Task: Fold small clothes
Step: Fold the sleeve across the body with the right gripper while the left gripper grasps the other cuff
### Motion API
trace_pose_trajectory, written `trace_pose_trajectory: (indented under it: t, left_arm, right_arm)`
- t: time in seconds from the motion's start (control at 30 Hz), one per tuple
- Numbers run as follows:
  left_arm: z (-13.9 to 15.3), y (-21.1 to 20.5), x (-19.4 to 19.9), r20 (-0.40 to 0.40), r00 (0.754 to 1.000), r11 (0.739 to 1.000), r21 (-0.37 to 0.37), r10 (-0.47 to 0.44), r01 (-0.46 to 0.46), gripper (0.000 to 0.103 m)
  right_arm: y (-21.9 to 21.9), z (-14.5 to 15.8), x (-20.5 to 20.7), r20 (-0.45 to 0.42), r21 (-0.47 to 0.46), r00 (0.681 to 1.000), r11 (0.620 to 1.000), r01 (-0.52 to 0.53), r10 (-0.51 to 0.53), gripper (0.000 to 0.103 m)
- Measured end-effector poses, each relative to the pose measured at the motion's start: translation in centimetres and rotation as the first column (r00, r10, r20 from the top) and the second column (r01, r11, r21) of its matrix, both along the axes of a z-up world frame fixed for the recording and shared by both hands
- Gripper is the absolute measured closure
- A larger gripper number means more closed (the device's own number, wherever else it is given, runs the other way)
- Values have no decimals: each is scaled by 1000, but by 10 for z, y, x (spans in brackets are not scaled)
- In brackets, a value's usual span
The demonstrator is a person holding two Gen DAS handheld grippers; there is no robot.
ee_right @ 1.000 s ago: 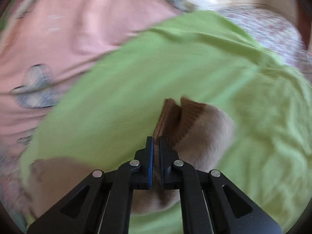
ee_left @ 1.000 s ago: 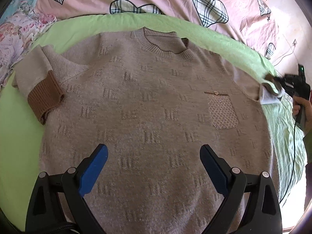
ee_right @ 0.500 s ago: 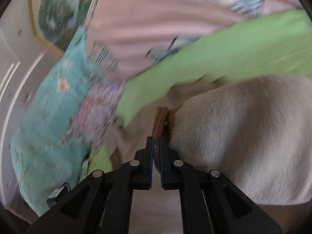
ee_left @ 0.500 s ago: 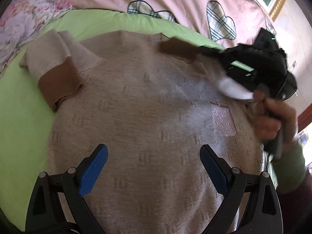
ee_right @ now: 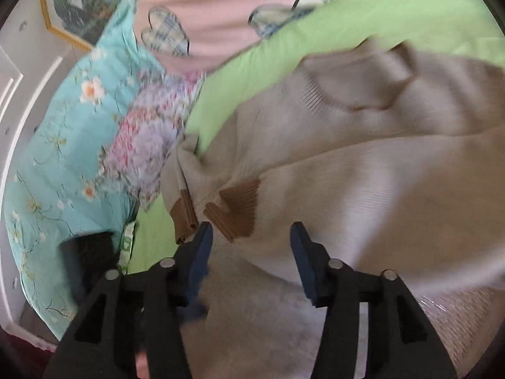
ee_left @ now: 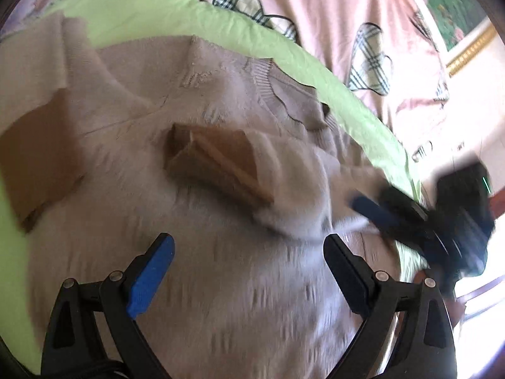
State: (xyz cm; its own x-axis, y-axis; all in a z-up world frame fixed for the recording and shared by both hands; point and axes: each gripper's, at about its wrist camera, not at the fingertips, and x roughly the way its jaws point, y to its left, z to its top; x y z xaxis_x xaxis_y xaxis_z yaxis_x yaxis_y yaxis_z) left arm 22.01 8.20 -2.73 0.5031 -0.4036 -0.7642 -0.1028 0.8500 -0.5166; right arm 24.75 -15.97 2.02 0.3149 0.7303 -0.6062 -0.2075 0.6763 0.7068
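Note:
A small beige knit sweater (ee_left: 227,271) lies flat on a green sheet (ee_left: 164,15). Its right sleeve is folded across the chest, and its brown cuff (ee_left: 221,161) rests in the middle. The left sleeve with its brown cuff (ee_left: 34,164) lies folded at the left edge. My left gripper (ee_left: 249,262) is open and empty above the sweater's lower body. My right gripper (ee_right: 251,233) is open and empty, just behind the folded sleeve's cuff (ee_right: 240,208); it shows blurred at the right of the left wrist view (ee_left: 410,218).
A pink quilt with plaid hearts (ee_left: 331,9) lies beyond the green sheet. A turquoise floral quilt (ee_right: 63,132) lies at the sweater's left side. A framed picture (ee_right: 79,6) hangs on the wall.
My right gripper carried the right sleeve across the chest, opened and let the cuff go; it has pulled back to the right. My left gripper stayed open and shifted its view left.

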Motion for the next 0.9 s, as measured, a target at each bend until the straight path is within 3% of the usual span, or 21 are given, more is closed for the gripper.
trace_pose_trajectory:
  t: [0.13,0.17,0.2,0.23,0.3,0.4,0.47,0.53,0.67,0.77,0.8,0.87,0.9]
  left_arm:
    - [-11,9,31,-1,998,993,-104,63,-62,16]
    - [-10,9,37,23,998,991,-119,62,-59,42]
    - [-11,7,42,28,998,992,-116,50,-46,90]
    - [-13,2,49,19,1000,995,-95,20,-18,97]
    - [-1,-2,49,58,998,999,-30,16,-14,97]
    - [31,2,27,199,980,995,91,12,-31,97]
    - [22,10,26,168,986,985,166,15,-43,97]
    - [3,19,31,94,995,990,138,21,-34,97]
    - [6,9,27,109,994,986,166,5,-23,96]
    - [4,1,27,102,995,980,199,-8,-13,95]
    - [6,3,25,100,995,980,199,-9,-11,95]
    - [4,10,20,85,996,981,195,-13,-4,95]
    - [6,8,15,85,996,981,194,-22,5,95]
  right_arm:
    - [-48,9,-28,21,-8,992,992,127,-127,50]
    - [-64,11,-38,30,-9,985,985,172,-172,49]
    - [-76,12,-47,36,-7,978,979,205,-205,49]
    - [-82,14,-52,40,-6,971,972,235,-235,49]
    - [-94,16,-60,47,-13,958,959,284,-283,49]
    - [-114,23,-70,85,-68,936,935,347,-341,49]
    - [-129,26,-72,121,-152,919,908,391,-376,49]
    - [-137,22,-62,122,-243,908,875,419,-400,49]
    - [-145,11,-30,117,-367,901,825,430,-417,49]
    - [-149,-9,-1,63,-459,900,789,410,-431,45]
    - [-152,-17,6,40,-474,900,785,400,-435,45]
    - [-153,-37,22,-42,-463,910,815,349,-413,46]
    - [-154,-40,24,-51,-442,914,830,340,-402,67]
